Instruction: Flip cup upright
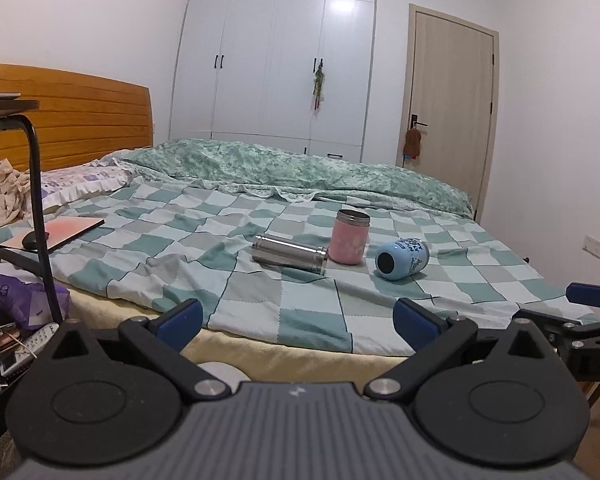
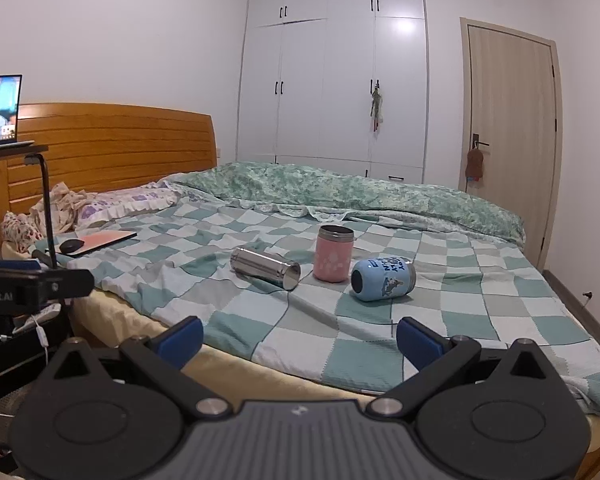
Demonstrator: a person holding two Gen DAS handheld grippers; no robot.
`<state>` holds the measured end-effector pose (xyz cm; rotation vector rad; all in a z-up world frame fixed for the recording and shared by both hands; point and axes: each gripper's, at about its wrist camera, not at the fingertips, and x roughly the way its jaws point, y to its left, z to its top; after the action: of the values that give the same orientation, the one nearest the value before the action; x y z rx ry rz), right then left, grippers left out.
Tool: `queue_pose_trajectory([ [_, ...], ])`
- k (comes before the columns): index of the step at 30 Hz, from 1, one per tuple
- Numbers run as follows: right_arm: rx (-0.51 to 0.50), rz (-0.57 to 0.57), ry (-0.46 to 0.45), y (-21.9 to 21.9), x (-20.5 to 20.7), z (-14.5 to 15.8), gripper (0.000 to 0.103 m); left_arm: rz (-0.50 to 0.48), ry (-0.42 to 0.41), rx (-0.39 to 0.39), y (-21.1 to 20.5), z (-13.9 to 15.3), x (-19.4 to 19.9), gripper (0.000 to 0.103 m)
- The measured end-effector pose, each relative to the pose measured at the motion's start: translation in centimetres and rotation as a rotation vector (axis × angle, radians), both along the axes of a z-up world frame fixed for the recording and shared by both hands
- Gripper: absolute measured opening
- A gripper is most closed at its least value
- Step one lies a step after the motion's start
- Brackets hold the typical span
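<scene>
Three cups sit on the checkered bedspread point(image 1: 260, 300). A steel cup point(image 1: 289, 254) point(image 2: 265, 268) lies on its side at the left. A pink cup point(image 1: 350, 237) point(image 2: 333, 254) stands upright in the middle. A light blue cup point(image 1: 402, 259) point(image 2: 382, 280) lies on its side at the right, its base facing me. My left gripper point(image 1: 298, 320) is open and empty at the bed's near edge, well short of the cups. My right gripper point(image 2: 300, 338) is open and empty, also short of the cups. Part of the right gripper shows in the left wrist view point(image 1: 592, 295).
A green quilt point(image 1: 300, 172) lies along the far side of the bed. A laptop with a mouse point(image 1: 52, 234) rests at the left, by a black stand point(image 1: 40, 208) and bedside clutter point(image 1: 20, 300). A wooden headboard point(image 1: 80, 120), wardrobe point(image 1: 276, 60) and door point(image 1: 448, 92) stand beyond.
</scene>
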<state>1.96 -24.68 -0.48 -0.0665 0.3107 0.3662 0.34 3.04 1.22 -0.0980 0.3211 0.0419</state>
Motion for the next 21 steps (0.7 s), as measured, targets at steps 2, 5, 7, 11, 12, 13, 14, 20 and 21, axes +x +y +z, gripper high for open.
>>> queue_pose_trajectory([
  [2,0.013,0.005,0.003,0.08,-0.07,-0.05,0.103,0.004,0.001,-0.007,-0.05,0.11,-0.03,0.103],
  [5,0.019,0.019,0.008,0.34,-0.18,-0.12,0.103,0.007,0.002,-0.014,0.0,0.13,-0.04,0.103],
  [7,0.015,0.02,0.005,0.52,-0.25,-0.18,0.103,0.007,0.006,-0.013,-0.13,0.07,-0.08,0.103],
  [11,0.019,0.019,0.011,0.54,-0.24,-0.25,0.103,0.008,0.015,-0.014,-0.12,0.11,0.13,0.103],
  [12,0.02,0.018,0.013,0.54,-0.23,-0.29,0.103,0.008,0.017,-0.016,-0.08,0.09,0.16,0.103],
  [13,0.021,0.016,0.014,0.56,-0.22,-0.33,0.103,0.008,0.018,-0.019,-0.08,0.08,0.16,0.103],
  [14,0.021,0.014,0.016,0.56,-0.22,-0.36,0.103,0.009,0.021,-0.022,-0.05,0.06,0.21,0.103],
  [20,0.018,0.015,0.019,0.71,-0.19,-0.43,0.103,0.016,0.037,-0.024,-0.15,-0.08,0.35,0.103],
  [21,0.018,0.014,0.02,0.74,-0.19,-0.44,0.103,0.016,0.039,-0.022,-0.23,-0.09,0.37,0.103],
])
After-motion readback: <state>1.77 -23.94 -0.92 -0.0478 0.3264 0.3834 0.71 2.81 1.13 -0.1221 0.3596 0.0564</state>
